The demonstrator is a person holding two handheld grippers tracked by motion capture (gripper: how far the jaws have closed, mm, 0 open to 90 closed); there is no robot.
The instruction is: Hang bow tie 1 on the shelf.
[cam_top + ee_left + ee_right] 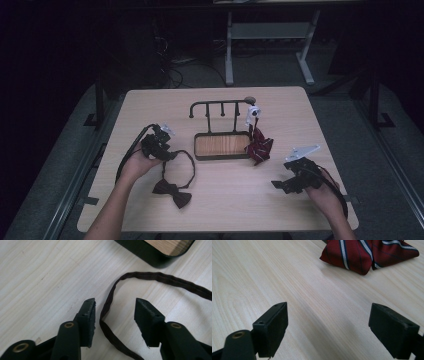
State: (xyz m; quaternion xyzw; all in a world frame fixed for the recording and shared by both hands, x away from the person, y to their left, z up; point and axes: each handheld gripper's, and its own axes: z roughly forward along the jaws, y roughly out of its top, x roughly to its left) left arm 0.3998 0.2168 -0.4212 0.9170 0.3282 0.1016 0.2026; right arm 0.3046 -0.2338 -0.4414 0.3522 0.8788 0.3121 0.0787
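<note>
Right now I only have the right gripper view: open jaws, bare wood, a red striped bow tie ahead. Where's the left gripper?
Observer: The left gripper is over the strap of a dark brown bow tie, left of the stand.
Operator: Holding it?
Observer: No. The strap lies between its open jaws, pads not pressing.
Operator: Is my red bow tie loose on the table?
Observer: No, it hangs from the stand's right end, its lower part resting beside the tray.
</note>
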